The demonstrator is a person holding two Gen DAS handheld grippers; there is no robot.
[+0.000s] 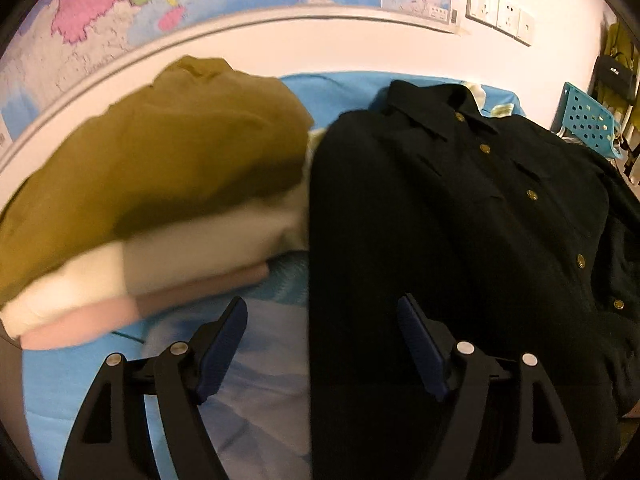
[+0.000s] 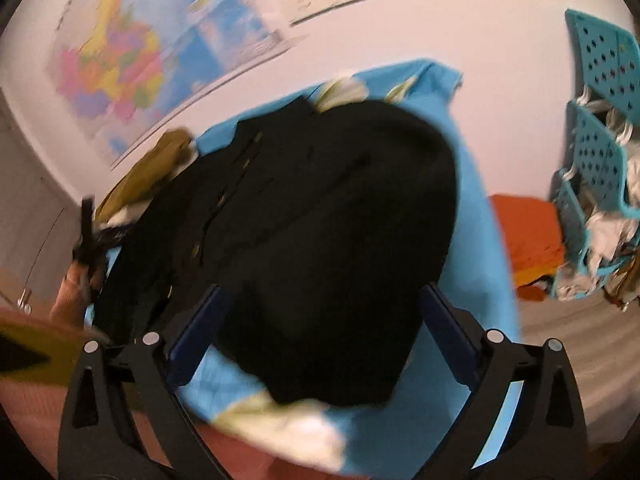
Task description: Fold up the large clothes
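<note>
A: Where is the black shirt (image 1: 460, 216) lying?

B: It lies spread on the blue sheet (image 1: 280, 360) of the bed, buttons up, collar toward the far edge by the wall. In the right wrist view one side of it (image 2: 320, 240) is folded over, and the picture is blurred.

A: What is beside it?

B: Toward the left edge of the bed there is a stack of folded clothes (image 1: 140, 208), olive on top, then cream and pink layers. It is just beside the shirt.

A: And the left gripper (image 1: 320, 352)?

B: Its jaws stand wide, with nothing pressed. One finger is over the sheet, the other over the near edge of the shirt.

A: The right gripper (image 2: 324, 332)?

B: Also wide. The shirt's near part is between the fingers, but the pads do not press on it.

A: Something else?

B: A map (image 1: 160, 8) hangs on the wall, and turquoise baskets (image 2: 600, 128) stand past the right edge of the bed.
</note>
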